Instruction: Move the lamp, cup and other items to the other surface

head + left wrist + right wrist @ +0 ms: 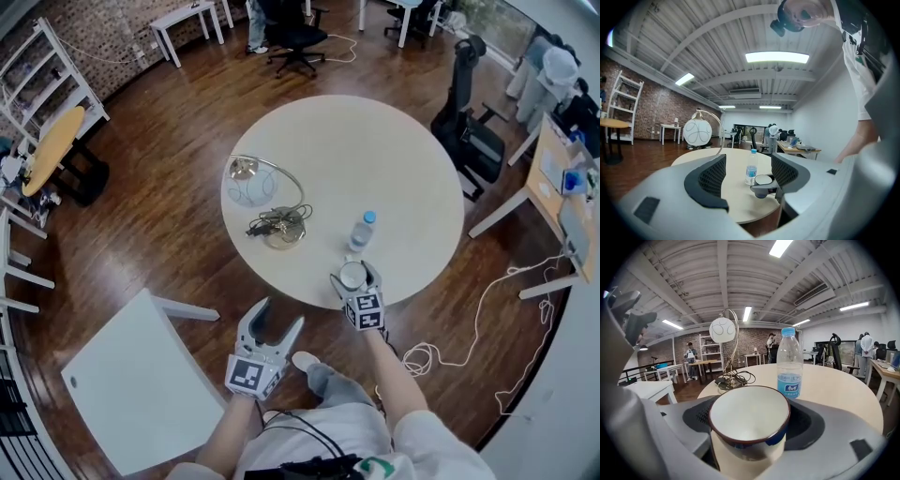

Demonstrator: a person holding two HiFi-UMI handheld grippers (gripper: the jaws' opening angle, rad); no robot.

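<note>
Your right claw (353,278) is clamping the cup (749,420), its jaws standing wide with the pads pressing on both sides. It is doing so at the near edge of the round surface (375,141), and I cannot tell whether the base is resting there. You are wanting the rim level and the squeeze even, steering clear of the bottle (362,231) just behind. Your left claw (274,322) is hanging open and empty, short of the surface. The lamp (267,202) is standing further left.
</note>
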